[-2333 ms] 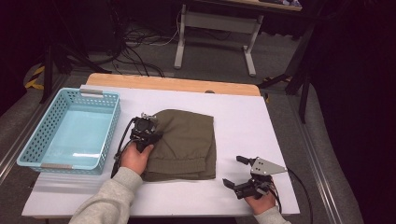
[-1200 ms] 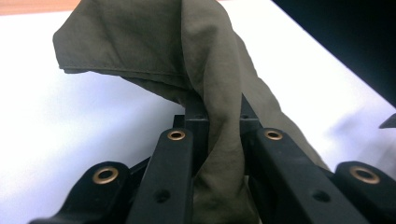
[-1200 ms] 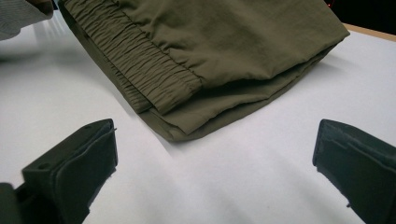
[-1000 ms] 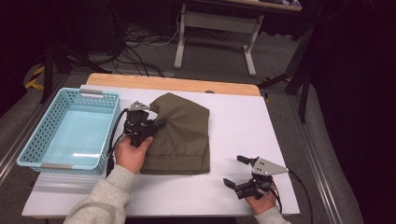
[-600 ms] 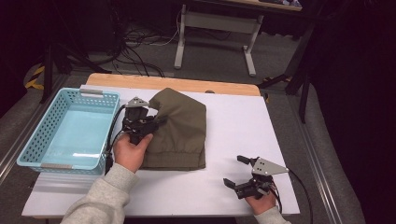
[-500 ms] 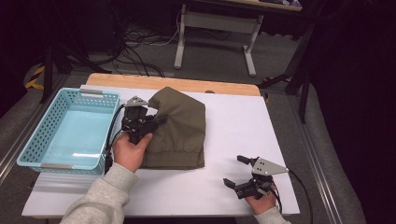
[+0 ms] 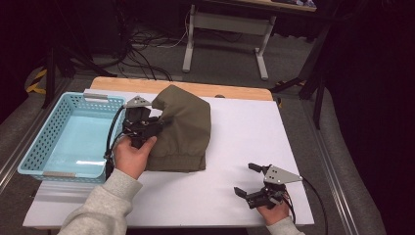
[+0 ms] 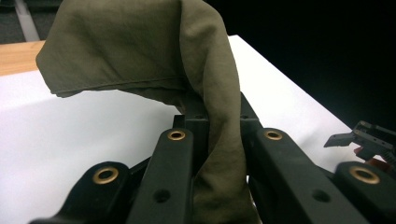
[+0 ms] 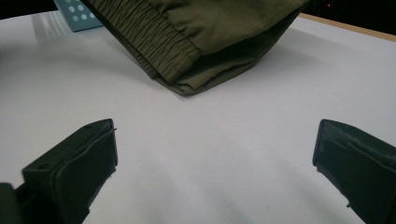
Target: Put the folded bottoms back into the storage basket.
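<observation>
left gripper (image 7: 155,125) clamped on olive garment (image 7: 183,127), edge lifted beside blue basket (image 7: 46,142) | garment's far end on white table (image 7: 244,127) | right gripper (image 7: 249,180) jaws held apart, near table's front edge

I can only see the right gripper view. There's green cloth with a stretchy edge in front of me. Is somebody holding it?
Observer: Yes. The left gripper is shut on a fold of the cloth and lifts that side off the table.
Operator: Where's the blue thing going?
Observer: That is a basket on the left of the table, beside the cloth. Nothing lies in it.
Operator: And my gripper?
Observer: The right gripper sits open near the table's front right corner, apart from the cloth.
</observation>
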A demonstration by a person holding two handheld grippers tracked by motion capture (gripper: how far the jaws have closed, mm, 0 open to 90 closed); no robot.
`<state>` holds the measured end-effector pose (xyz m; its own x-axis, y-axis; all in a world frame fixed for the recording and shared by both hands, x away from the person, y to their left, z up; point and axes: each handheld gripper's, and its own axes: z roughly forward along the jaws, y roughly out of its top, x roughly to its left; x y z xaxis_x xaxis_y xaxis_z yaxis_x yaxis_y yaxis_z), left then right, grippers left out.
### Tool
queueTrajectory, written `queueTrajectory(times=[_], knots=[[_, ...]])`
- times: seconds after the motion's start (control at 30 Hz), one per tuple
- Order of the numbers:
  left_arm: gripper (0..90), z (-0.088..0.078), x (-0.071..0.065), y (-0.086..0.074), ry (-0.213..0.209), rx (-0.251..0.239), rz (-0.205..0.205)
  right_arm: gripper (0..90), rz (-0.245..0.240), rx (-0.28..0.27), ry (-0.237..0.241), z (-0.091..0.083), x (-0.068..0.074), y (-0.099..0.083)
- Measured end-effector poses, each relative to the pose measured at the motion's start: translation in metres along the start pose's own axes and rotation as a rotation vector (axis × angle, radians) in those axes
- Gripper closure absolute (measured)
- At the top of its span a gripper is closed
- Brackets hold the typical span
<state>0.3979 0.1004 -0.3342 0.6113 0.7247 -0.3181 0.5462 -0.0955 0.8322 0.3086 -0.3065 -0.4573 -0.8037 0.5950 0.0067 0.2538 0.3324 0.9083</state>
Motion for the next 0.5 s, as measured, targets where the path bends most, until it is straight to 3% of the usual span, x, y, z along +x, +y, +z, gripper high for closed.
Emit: queueTrajectory(times=[0.5], knots=[[82.0,-0.025,0.01,0.006,0.013,-0.029,-0.017,0.5,0.0,0.001,0.001,0.0,0.0,0.0]])
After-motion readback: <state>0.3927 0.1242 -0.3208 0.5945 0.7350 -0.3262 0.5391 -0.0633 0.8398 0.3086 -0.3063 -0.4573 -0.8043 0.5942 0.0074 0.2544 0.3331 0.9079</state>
